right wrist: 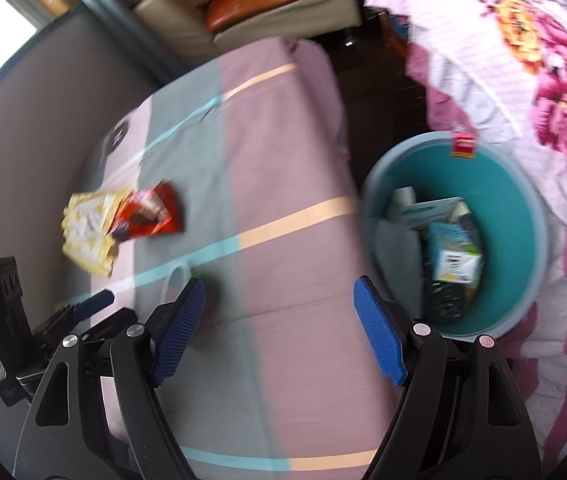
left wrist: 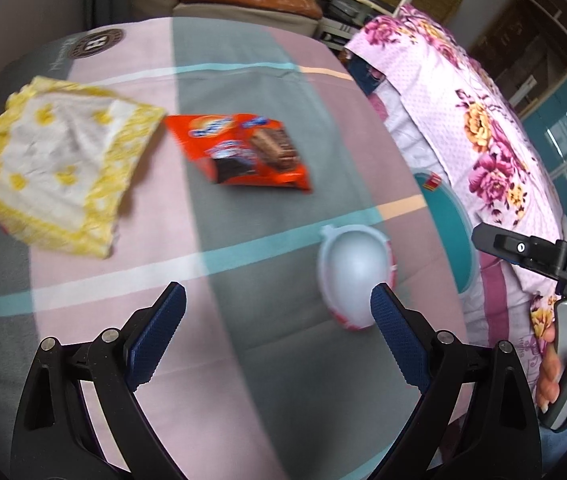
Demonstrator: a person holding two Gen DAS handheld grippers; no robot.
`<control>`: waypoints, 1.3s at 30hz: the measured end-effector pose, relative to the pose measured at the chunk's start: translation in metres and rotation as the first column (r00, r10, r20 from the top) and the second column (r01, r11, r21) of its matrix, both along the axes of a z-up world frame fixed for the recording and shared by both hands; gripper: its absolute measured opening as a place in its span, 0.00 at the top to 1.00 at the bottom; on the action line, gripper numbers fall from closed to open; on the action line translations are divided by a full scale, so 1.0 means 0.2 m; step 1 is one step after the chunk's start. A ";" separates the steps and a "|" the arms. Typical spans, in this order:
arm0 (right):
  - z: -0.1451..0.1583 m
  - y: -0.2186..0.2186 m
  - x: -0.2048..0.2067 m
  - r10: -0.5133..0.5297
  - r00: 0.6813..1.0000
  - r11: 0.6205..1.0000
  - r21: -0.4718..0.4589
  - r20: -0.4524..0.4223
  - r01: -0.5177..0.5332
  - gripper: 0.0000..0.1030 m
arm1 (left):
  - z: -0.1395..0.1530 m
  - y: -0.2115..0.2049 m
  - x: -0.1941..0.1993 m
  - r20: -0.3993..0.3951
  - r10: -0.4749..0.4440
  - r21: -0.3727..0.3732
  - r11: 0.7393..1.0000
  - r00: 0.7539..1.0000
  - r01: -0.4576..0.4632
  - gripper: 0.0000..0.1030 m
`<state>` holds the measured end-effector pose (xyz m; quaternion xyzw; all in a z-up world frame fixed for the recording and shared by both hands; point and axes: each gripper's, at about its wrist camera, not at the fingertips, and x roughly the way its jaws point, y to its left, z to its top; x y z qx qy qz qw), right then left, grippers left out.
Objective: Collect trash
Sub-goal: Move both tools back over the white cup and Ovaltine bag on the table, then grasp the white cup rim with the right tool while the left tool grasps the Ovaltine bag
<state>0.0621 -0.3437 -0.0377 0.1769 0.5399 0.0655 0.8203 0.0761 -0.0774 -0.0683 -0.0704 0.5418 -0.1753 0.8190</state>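
Both grippers empty, jaws wide: left gripper over bed, right gripper beside bin (already part filled). Orange wrapper, yellow-trimmed packet, white cup (probably, blurred) uncollected. Risk: cup rolls off edge if nudged.

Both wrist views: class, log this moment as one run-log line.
left gripper open, empty | right gripper open, empty | on sheet: orange snack wrapper, yellow-trimmed cloth, white plastic cup | teal bin holds cartons
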 end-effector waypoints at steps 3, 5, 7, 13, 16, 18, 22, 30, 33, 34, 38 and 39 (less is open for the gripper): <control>-0.01 0.13 0.03 0.047 0.999 0.999 -0.010 -0.011 -0.047 0.29 | -0.01 0.07 -0.01 0.002 0.013 0.000 1.000 1.000 -0.013 0.09; -0.03 0.21 0.04 0.080 0.997 0.997 -0.015 -0.020 -0.080 0.29 | -0.02 0.12 -0.02 0.005 0.020 0.001 1.000 1.000 -0.020 0.09; -0.04 0.27 0.06 0.094 0.995 0.995 -0.015 -0.029 -0.095 0.29 | -0.03 0.18 -0.03 0.005 0.033 0.001 0.999 0.999 -0.033 0.09; -0.11 0.42 0.11 0.117 0.991 0.993 -0.014 -0.065 -0.118 0.29 | -0.06 0.30 -0.03 -0.015 0.080 -0.019 0.997 0.997 -0.080 0.09; -0.14 0.47 0.12 0.126 0.990 0.991 -0.035 -0.068 -0.128 0.39 | -0.06 0.34 -0.03 -0.019 0.090 -0.024 0.996 0.996 -0.091 0.09; -0.17 0.48 0.13 0.131 0.988 0.990 -0.033 -0.081 -0.134 0.48 | -0.06 0.35 -0.03 -0.017 0.094 -0.026 0.995 0.995 -0.094 0.09; -0.21 0.49 0.15 0.143 0.986 0.989 -0.036 -0.089 -0.146 0.70 | -0.06 0.33 -0.01 -0.019 0.096 -0.033 0.995 0.995 -0.097 0.09; -0.20 0.45 0.16 0.121 0.992 0.991 -0.048 -0.045 -0.124 0.96 | -0.01 0.24 0.07 0.001 0.088 -0.042 0.995 0.996 -0.088 0.09; -0.17 0.40 0.18 0.101 0.995 0.994 -0.050 -0.019 -0.102 0.96 | 0.03 0.21 0.14 0.013 0.095 -0.057 0.994 0.995 -0.094 0.09; -0.15 0.39 0.19 0.096 0.995 0.994 -0.050 -0.011 -0.096 0.96 | 0.05 0.19 0.17 0.015 0.099 -0.065 0.993 0.995 -0.098 0.09; -0.10 0.31 0.23 0.072 0.997 0.997 -0.043 0.020 -0.072 0.96 | 0.07 0.14 0.29 0.012 0.117 -0.076 0.990 0.993 -0.116 0.09; -0.09 0.30 0.23 0.070 0.997 0.997 -0.042 0.023 -0.069 0.96 | 0.07 0.13 0.32 0.007 0.123 -0.079 0.989 0.992 -0.122 0.09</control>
